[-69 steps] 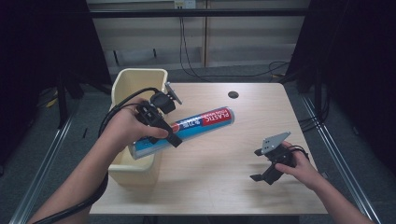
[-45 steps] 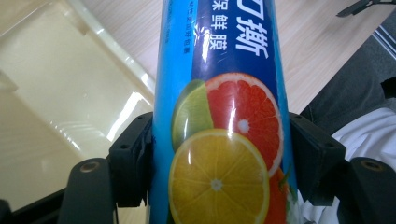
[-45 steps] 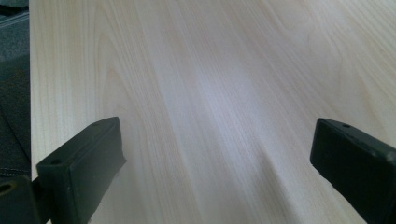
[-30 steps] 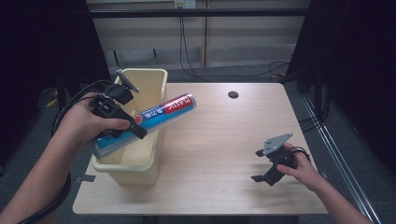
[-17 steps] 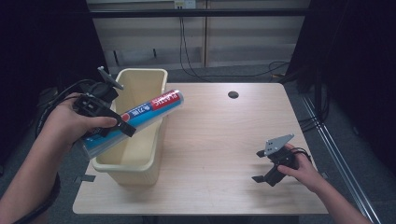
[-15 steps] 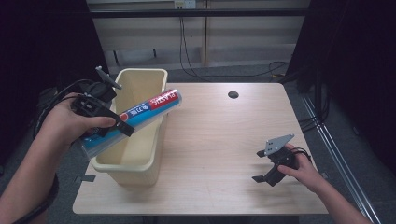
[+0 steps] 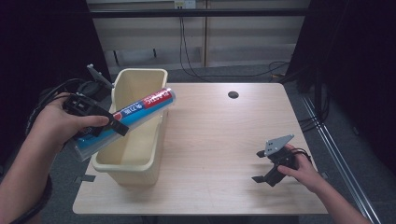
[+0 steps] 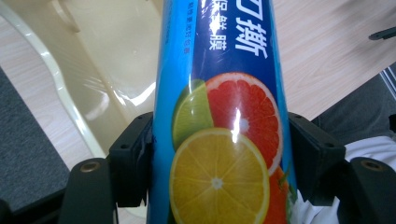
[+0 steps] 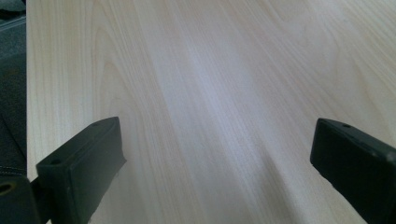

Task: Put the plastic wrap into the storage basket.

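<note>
left gripper (image 7: 100,122) up over the near left corner of the table (image 7: 219,140) in the high view, jaws clamped across the lower part of a blue roll of plastic wrap (image 7: 126,122), and it's carrying that roll at a slant above the yellow bin (image 7: 140,81). the roll's red-banded far end pokes out over the bin's right rim toward the table, its near end hangs off the bin's left side by the person's hand. over on the right, the right gripper (image 7: 273,169) sits low near the table's front right corner, jaws spread wide with nothing between them, well apart from the action.

switch to the left gripper view: both black jaws press the sides of the roll of plastic wrap (image 8: 222,140), citrus slices printed right there on the label, and the bin (image 8: 112,60) lies open below and behind it. firm hold, no gap.

right gripper view now: two jaws standing far apart over bare wood of the table (image 9: 210,93), idle.

so the step looks like the drop-off, roll lifted and hovering across the bin. next it likely needs tipping or turning lengthwise so it clears the rims, lowering inside, then letting the jaws go.
</note>
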